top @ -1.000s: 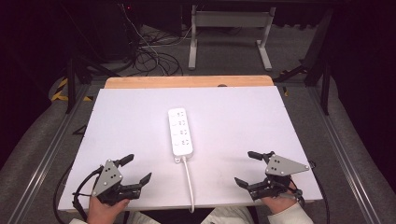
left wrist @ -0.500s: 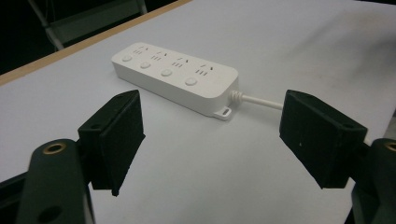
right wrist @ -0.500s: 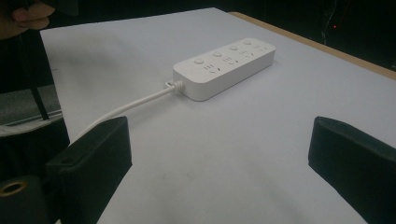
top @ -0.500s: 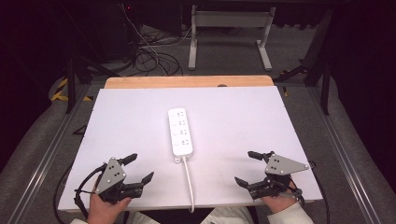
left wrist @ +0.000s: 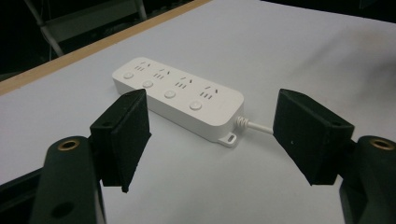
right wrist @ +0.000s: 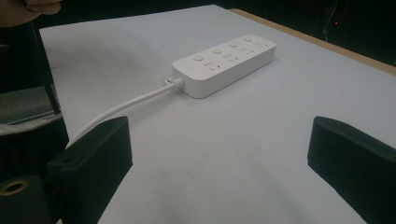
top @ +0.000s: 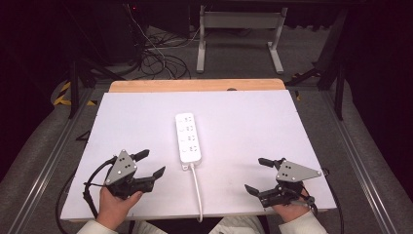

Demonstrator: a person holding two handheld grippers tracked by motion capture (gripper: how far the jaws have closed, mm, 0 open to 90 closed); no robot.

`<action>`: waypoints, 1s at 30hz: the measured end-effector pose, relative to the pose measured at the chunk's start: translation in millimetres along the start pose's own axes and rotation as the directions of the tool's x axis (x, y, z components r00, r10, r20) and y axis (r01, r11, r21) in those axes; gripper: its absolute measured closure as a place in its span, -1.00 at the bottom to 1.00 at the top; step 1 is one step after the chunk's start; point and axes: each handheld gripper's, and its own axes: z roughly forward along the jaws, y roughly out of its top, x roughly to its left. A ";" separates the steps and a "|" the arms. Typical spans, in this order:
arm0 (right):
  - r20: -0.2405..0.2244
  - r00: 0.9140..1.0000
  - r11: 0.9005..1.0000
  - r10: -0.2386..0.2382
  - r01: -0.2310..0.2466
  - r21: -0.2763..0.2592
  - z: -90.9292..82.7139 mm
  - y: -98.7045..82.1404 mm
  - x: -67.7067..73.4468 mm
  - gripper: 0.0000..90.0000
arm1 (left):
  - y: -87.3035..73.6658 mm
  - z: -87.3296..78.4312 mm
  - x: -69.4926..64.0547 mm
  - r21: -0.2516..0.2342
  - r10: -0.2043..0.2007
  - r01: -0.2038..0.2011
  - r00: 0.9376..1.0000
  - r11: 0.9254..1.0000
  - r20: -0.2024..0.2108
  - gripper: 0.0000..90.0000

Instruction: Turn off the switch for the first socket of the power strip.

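The left tool (top: pixel 149 164) has advanced from the near bench (top: pixel 122 112) edge toward the power strip (top: pixel 188 137), and its jaws have just been closing slightly; they stand wide with nothing between them. This suggests an approach to the strip. The right tool (top: pixel 262 175) remains stationary, jaws wide and empty. The strip lies flat at bench centre, long axis running away from the person, its cable (top: pixel 197 187) trailing toward the near edge.

White 4-outlet power strip (top: pixel 188 137) lies flat at table centre, long axis running near-to-far, outlets and round buttons facing up, nothing plugged in. Its white cord (top: pixel 197 190) leaves the near end and runs off the near table edge.
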 end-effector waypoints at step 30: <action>-0.006 1.000 1.000 -0.001 0.001 0.006 1.0 -0.5 -0.1 -0.85 | 32.2 54.1 4.2 0.028 -0.018 0.016 0.999 0.999 0.048 -0.16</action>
